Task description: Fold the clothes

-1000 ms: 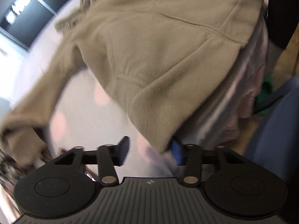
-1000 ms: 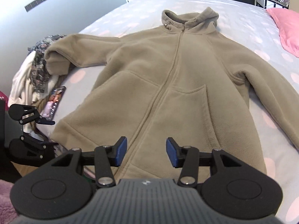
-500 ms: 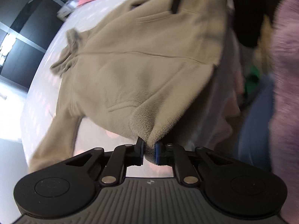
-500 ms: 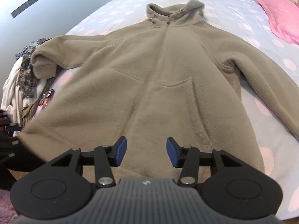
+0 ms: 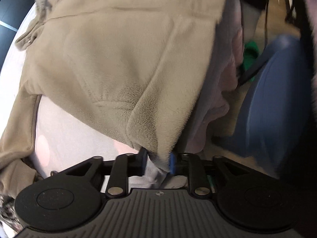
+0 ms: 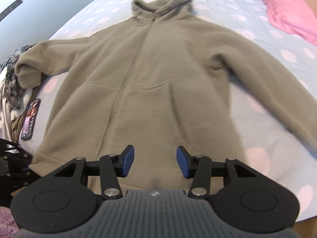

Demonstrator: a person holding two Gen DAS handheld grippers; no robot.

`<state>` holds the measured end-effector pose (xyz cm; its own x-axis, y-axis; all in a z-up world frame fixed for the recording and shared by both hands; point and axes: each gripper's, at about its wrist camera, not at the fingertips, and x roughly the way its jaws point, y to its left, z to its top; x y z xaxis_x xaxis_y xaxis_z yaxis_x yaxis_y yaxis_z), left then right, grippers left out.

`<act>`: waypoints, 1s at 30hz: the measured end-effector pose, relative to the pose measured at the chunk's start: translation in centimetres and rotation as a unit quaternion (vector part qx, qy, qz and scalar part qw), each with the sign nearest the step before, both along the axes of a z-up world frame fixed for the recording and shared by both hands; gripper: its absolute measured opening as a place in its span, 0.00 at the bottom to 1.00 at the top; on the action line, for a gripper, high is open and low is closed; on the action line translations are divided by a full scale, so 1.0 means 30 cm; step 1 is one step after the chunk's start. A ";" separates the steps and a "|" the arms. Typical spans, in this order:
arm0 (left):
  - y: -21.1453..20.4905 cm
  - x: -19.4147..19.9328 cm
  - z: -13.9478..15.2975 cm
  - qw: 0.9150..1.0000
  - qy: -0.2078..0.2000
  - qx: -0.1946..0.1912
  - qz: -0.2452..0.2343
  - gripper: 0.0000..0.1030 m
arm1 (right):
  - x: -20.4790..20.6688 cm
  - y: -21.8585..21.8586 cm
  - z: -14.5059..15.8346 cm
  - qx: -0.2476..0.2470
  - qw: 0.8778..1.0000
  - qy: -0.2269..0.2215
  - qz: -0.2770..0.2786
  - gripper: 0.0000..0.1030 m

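Wider apart now than half a second ago on the left gripper (image 5: pixel 157 162): blue pads just opened further, with the bottom corner of the fleece jacket (image 6: pixel 158 79) between them. Touches both pads, by the look of it; cannot tell whether pinched or merely resting there. Shows thick, napped pile at that corner, with a rolled hem seam and a ridge of fabric running up from it.

Sits nearer the jacket's hem than before with the right gripper (image 6: pixel 155 161). Stands with jaws open, nothing between the pads, just above the lower front edge of the garment.

Lies front up on the bed cover (image 6: pixel 277 91), that beige jacket: sleeves spread to both sides, zip line down the middle, curved pocket seams at the waist, soft stand-up collar (image 6: pixel 162 4) at the far end. Looks matte and fuzzy all over. Carries pale pink dots on a light, smooth ground, as for the cover.

Beyond the far sleeve, a pink pillow (image 6: pixel 287 10). Beside the near sleeve cuff, a rumpled pile of clothes (image 6: pixel 11 83) and a flat dark phone (image 6: pixel 30 119).
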<state>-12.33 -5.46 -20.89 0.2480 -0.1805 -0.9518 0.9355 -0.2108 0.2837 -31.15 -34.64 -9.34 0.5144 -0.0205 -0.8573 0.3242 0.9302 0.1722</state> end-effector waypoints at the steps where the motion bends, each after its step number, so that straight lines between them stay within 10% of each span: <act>1: 0.004 0.020 0.037 0.999 0.028 -0.010 0.016 0.31 | -0.010 -0.031 0.016 -0.004 1.000 0.001 -0.010 0.54; 8: 0.021 0.255 0.249 0.957 0.186 -0.144 0.170 0.51 | -0.096 -0.313 0.055 0.018 0.992 0.012 -0.122 0.61; 23: -0.204 0.566 0.139 0.930 0.101 -0.162 0.315 0.51 | 0.235 -0.548 -0.112 0.129 0.968 -0.057 -0.205 0.62; 30: -0.260 0.833 0.073 0.866 0.146 -0.207 0.430 0.51 | 0.422 -0.623 -0.247 0.136 0.962 -0.052 -0.231 0.71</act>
